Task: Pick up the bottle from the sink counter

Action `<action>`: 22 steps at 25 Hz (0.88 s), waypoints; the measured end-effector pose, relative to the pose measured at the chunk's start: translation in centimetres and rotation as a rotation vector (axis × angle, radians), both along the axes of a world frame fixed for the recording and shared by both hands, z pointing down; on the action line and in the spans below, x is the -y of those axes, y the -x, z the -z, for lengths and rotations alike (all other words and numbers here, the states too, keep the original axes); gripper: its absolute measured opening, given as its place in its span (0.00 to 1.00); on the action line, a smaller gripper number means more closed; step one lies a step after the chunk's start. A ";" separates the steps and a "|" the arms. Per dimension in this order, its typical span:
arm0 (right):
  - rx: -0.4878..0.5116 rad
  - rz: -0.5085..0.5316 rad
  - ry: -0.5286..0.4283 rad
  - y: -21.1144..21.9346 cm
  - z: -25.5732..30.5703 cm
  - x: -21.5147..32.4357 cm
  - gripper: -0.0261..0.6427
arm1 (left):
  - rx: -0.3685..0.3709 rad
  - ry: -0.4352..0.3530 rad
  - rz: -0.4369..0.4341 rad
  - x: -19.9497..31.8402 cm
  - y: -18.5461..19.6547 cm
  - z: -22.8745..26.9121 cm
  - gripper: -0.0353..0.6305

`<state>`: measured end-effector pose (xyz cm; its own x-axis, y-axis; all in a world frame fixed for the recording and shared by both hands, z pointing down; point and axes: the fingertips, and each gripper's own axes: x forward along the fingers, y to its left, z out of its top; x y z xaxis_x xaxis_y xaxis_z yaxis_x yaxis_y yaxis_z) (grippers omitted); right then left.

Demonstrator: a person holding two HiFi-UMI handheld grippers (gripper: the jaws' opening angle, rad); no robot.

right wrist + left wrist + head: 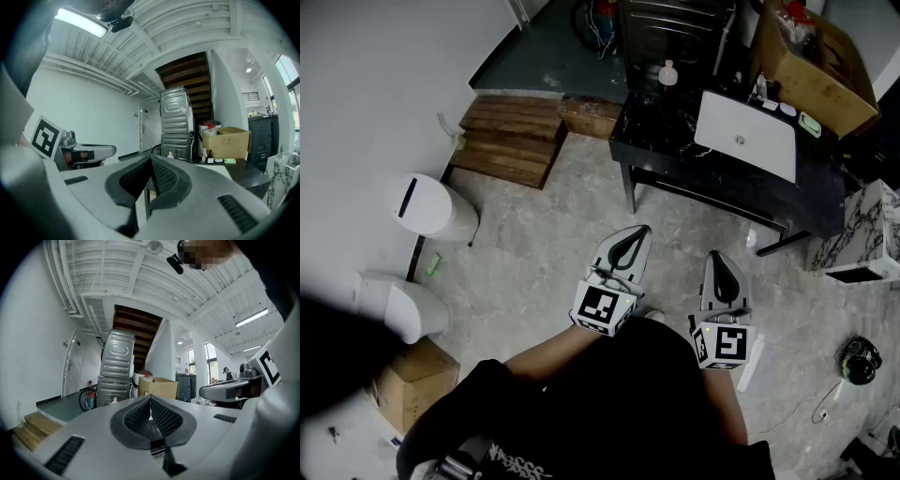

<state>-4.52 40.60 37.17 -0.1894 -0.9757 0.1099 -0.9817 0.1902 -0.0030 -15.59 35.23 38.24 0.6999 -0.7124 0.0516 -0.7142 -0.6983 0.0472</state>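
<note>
Left gripper (643, 231) closed, empty. Right gripper (715, 256) closed, empty, just beside it. Bottle (668, 73) upright on desk (661, 141), well ahead of both grippers.

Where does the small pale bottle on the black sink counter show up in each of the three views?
Head view: the bottle stands near the top centre, on the black counter, left of the white sink.
Left gripper view: the bottle is small, left of centre, just above the gripper's body.
Right gripper view: the bottle is small, just right of centre.
Shared landmark: the cardboard box, right of the bottle in every view.
</note>
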 end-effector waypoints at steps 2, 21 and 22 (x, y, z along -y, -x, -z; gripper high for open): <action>0.020 0.012 -0.007 -1.1 -0.1 -0.2 0.09 | 0.003 0.003 0.010 0.0 -0.9 -0.4 0.08; 0.071 0.055 -0.032 -6.7 -2.3 0.3 0.10 | 0.031 0.015 0.037 2.5 -6.7 -2.4 0.08; 0.078 0.051 -0.030 -6.9 -2.3 0.7 0.10 | 0.032 0.021 0.035 3.0 -6.8 -2.6 0.08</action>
<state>2.35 39.88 39.51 -0.2457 -0.9672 0.0636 -0.9678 0.2410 -0.0730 -8.77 32.26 40.84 0.6722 -0.7351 0.0888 -0.7397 -0.6718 0.0383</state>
